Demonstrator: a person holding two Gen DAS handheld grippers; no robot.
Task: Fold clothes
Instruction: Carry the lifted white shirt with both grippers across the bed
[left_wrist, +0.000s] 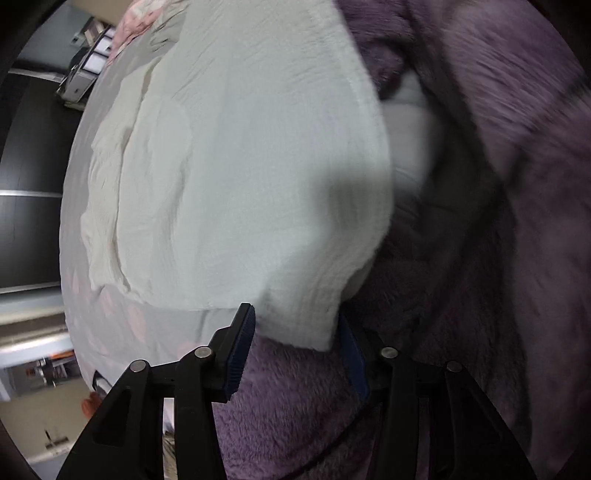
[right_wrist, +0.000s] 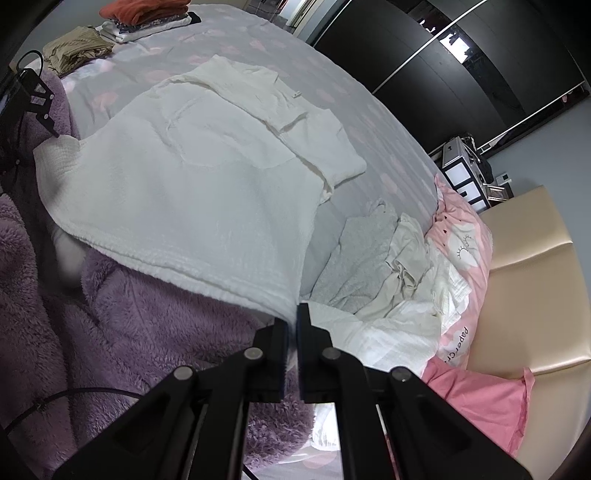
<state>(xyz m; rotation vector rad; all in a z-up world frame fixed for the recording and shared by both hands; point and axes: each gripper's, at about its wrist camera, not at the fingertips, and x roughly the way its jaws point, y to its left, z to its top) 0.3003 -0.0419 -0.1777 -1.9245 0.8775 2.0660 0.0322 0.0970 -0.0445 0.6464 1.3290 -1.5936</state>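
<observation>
Right wrist view, bottom centre: right gripper (right_wrist: 292, 316) pinching hem corner of white garment (right_wrist: 192, 184), fingers pressed nearly together. Left wrist view, bottom centre: left gripper (left_wrist: 295, 325) spread wide around opposite hem corner (left_wrist: 314, 325), blue pads not closed on cloth. Lower left, both views: purple fleece (right_wrist: 129, 314) beneath hem. Seen only from right: unfolded laundry heap (right_wrist: 388, 258) at centre right, folded stack (right_wrist: 147, 18) at upper left, black wardrobe (right_wrist: 461, 55) beyond patterned bed sheet (right_wrist: 369, 122).
</observation>
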